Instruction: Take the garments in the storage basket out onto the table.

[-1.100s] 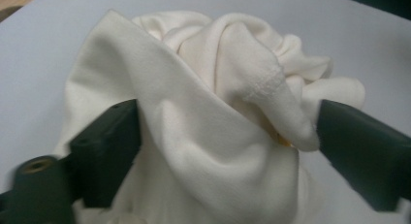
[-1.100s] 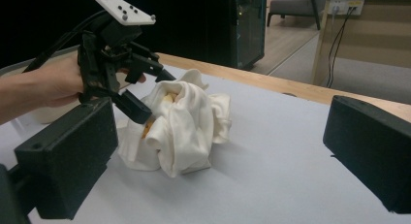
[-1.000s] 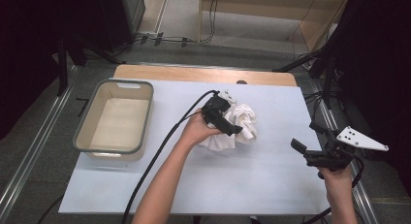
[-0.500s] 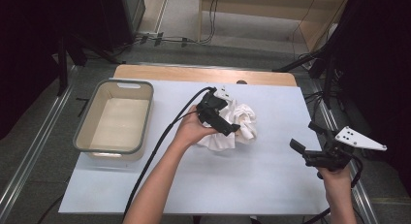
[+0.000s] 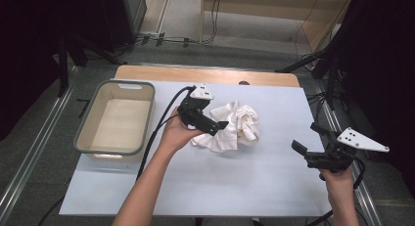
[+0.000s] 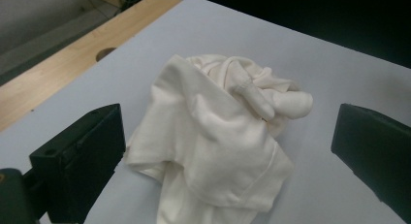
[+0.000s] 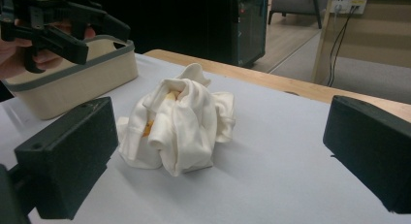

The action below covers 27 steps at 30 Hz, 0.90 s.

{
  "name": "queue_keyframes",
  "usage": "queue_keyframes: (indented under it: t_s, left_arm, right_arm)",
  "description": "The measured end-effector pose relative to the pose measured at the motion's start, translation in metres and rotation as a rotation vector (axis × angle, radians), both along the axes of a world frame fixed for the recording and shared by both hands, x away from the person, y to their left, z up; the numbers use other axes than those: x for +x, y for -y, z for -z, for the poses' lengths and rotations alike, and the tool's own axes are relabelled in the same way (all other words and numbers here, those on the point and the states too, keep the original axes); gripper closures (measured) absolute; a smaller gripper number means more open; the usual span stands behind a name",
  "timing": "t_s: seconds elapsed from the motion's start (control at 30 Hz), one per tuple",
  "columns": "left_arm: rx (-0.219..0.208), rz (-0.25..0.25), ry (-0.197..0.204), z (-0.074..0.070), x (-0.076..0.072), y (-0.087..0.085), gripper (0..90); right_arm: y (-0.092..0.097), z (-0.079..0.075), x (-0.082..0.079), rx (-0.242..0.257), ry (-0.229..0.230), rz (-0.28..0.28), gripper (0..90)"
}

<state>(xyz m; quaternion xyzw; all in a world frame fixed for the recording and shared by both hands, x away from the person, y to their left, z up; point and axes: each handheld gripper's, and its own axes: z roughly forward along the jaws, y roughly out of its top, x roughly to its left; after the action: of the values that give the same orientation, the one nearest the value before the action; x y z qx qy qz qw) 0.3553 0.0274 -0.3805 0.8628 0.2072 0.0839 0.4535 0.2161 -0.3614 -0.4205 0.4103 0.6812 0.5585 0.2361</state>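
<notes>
Lying between parted fingers (image 6: 82, 156): cloth (image 6: 218, 146)

a cream tub (image 5: 116, 124) with a grey rim sits on the left of the pale blue table top (image 5: 254, 177). it looks empty.

In the left gripper view, the white cloth (image 6: 213, 146) ran off the picture's edge at 6 o'clock, so its lower hem could not be seen. In the high view, the left gripper (image 5: 211, 122) covered the cloth's 9 o'clock side, and whether its jaws touched the fabric could not be told. In the right gripper view, something orange showed between the folds, too small to identify. The tub (image 7: 72, 83) was cut off there at 9 o'clock, partly behind the other gripper.
</notes>
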Motion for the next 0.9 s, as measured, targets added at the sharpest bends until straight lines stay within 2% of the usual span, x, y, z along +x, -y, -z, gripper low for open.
queue_keyframes:
  t_s: [0.27, 0.43, 0.67, 0.9]
  left_arm:
    - [-0.051, -0.035, 0.006, -0.005, -0.008, -0.026, 0.0]
    - [-0.086, -0.080, 0.036, -0.010, -0.013, -0.042, 0.0]
    - [-0.114, -0.110, 0.036, -0.009, -0.019, -0.061, 0.0]
    - [-0.121, -0.125, 0.044, -0.006, -0.026, -0.075, 0.0]
  right_arm:
    - [-0.005, -0.002, 0.000, 0.010, 0.020, -0.015, 0.0]
    - [-0.007, -0.002, 0.001, 0.000, 0.024, -0.019, 0.0]
    - [-0.007, -0.002, -0.001, -0.010, 0.019, -0.012, 0.0]
    - [-0.005, -0.003, -0.006, -0.009, 0.029, 0.003, 0.0]
